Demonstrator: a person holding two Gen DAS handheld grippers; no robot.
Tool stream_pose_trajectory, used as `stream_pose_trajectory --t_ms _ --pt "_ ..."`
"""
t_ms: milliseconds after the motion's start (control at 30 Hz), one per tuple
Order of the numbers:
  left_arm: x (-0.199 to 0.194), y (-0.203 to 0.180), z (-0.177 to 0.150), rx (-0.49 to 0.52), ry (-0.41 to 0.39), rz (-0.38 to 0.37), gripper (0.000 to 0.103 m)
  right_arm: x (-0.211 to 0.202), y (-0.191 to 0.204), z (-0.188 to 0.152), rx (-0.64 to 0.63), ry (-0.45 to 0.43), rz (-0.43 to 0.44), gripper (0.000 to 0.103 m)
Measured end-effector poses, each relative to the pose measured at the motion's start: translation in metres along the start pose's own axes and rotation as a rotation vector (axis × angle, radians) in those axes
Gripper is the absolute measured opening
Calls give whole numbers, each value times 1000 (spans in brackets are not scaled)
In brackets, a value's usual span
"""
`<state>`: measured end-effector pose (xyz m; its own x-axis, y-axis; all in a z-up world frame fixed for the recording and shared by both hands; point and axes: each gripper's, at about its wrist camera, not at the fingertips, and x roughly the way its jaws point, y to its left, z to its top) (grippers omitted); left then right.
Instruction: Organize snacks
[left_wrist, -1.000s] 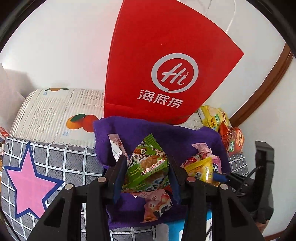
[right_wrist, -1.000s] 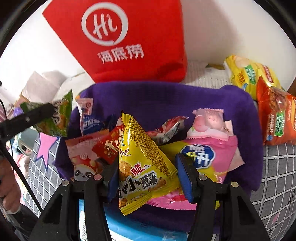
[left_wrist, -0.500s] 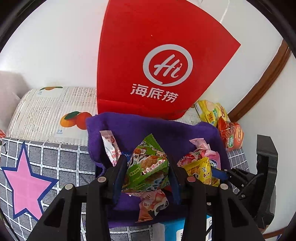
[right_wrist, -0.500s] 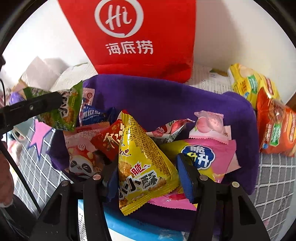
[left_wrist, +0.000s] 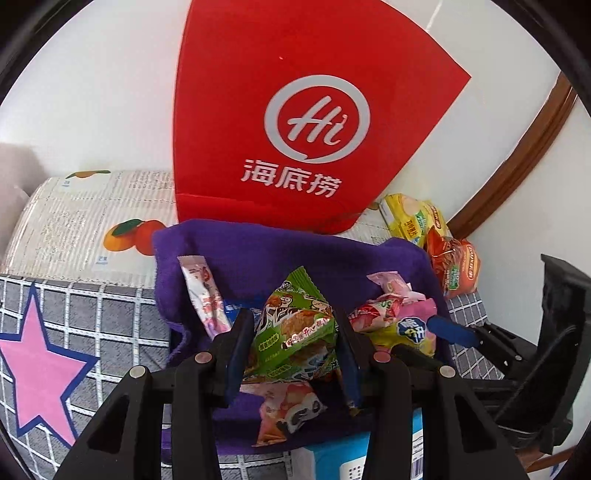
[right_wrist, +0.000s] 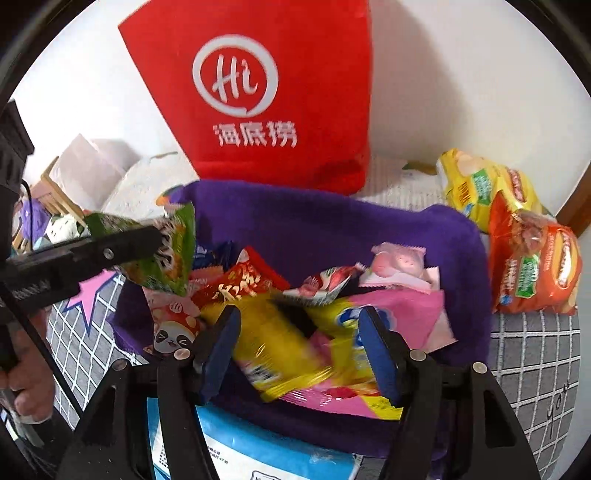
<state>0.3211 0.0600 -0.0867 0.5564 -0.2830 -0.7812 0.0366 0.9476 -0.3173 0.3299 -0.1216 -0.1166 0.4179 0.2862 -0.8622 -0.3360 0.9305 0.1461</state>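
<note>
Snacks: green triangular foil snack packet (left_wrist: 295, 334) clamped between our left gripper (left_wrist: 293, 354) jaws, above the purple fabric basket (left_wrist: 258, 251) | right gripper (right_wrist: 306, 349) spread apart, blurred yellow foil snack packet (right_wrist: 273, 343) loose between them | step: dropping into basket | next: left lets go over it.

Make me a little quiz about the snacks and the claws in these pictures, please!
1. True or false: the left claw is shut on the green snack packet.
2. What stands right behind the purple basket? A) a red bag B) a blue bucket C) a glass jar
3. Fill in the gap: the right claw is ____, so it is not gripping the blurred yellow packet.

Key: 1 true; 2 A; 3 open.
</note>
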Motion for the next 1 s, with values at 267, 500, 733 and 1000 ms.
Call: stream_pose_trajectory --t_ms 267,500,733,1000 --pt "22 -10 -6 6 55 -15 41 -21 -14 0 36 -57 -27 66" --pt "31 -15 -9 9 65 7 41 -28 -21 1 58 -72 -27 66" --pt "28 -11 -6 -24 70 -1 45 -27 -17 1 50 -72 -28 66" --pt "10 -13 -3 -25 44 -7 52 -37 -6 1 27 -89 -43 66"
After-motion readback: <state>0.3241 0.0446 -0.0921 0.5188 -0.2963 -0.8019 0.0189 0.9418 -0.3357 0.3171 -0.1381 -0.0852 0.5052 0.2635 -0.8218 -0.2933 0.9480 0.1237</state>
